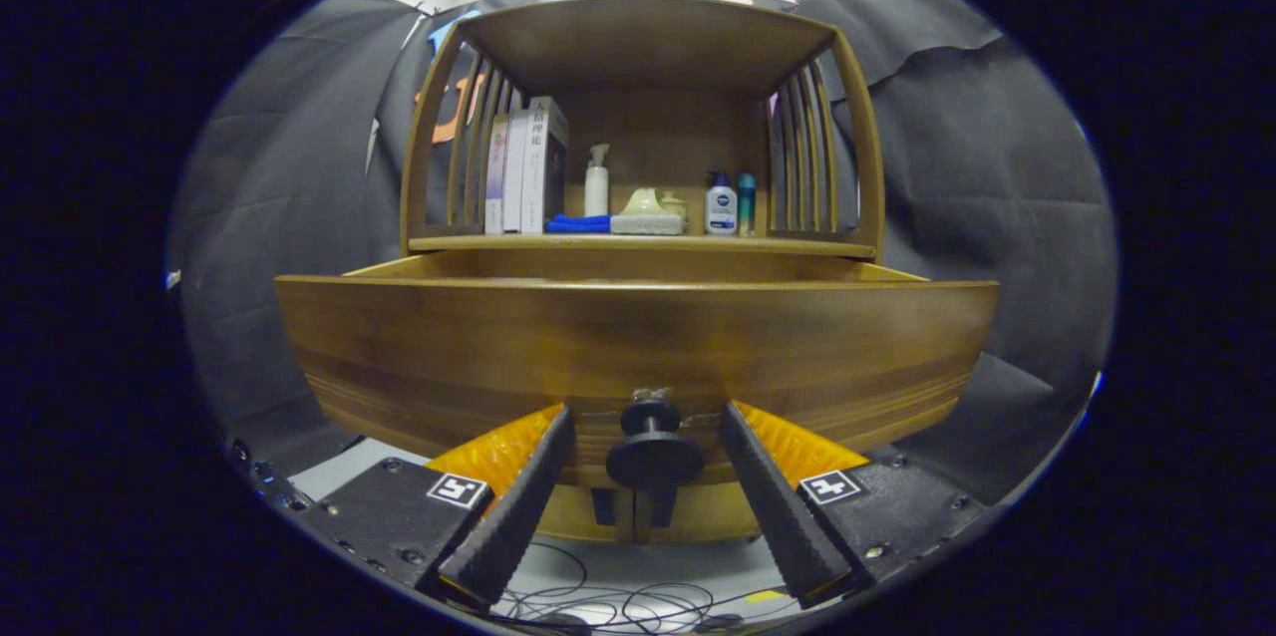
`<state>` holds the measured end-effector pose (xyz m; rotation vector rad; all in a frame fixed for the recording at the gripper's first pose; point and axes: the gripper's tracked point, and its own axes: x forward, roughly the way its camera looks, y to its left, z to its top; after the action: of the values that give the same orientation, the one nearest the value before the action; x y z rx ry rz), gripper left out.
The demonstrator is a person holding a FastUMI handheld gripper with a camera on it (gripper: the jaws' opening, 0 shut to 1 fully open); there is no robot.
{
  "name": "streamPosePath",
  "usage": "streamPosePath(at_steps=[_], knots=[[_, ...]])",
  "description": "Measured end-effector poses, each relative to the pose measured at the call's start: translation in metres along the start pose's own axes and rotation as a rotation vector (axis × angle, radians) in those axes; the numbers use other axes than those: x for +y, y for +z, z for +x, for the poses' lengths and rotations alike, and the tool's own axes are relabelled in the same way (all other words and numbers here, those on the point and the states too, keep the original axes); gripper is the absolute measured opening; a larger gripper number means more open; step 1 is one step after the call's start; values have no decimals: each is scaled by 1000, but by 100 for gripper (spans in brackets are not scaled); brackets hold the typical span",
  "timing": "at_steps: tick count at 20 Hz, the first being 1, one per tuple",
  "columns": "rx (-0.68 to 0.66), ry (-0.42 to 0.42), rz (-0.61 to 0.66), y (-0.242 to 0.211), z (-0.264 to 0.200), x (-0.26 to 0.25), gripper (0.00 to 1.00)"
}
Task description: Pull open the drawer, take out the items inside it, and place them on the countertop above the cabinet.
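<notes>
The gripper (653,429) had two wedge-shaped fingers (518,506) with ribbed inner faces, spread apart. Each black base plate (screws at the corners) bore a square marker (458,489).

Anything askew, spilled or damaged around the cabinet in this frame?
Nothing stands out. The drawer is pulled out, with the open tongs either side of its knob, not touching. On the countertop, books and bottles stand upright.
</notes>
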<state>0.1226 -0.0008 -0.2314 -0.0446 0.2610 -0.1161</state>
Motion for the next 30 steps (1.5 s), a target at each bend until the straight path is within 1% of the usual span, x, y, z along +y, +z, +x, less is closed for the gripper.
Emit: streamPosePath(at_steps=[6, 8, 14, 25, 30], knots=[[2, -6, -5, 12, 31, 2, 98], [9, -10, -8, 19, 48, 2, 99], [29, -17, -14, 25, 74, 4, 99], [48, -21, -10, 30, 97, 4, 99], [61, -24, -3, 31, 96, 4, 99]])
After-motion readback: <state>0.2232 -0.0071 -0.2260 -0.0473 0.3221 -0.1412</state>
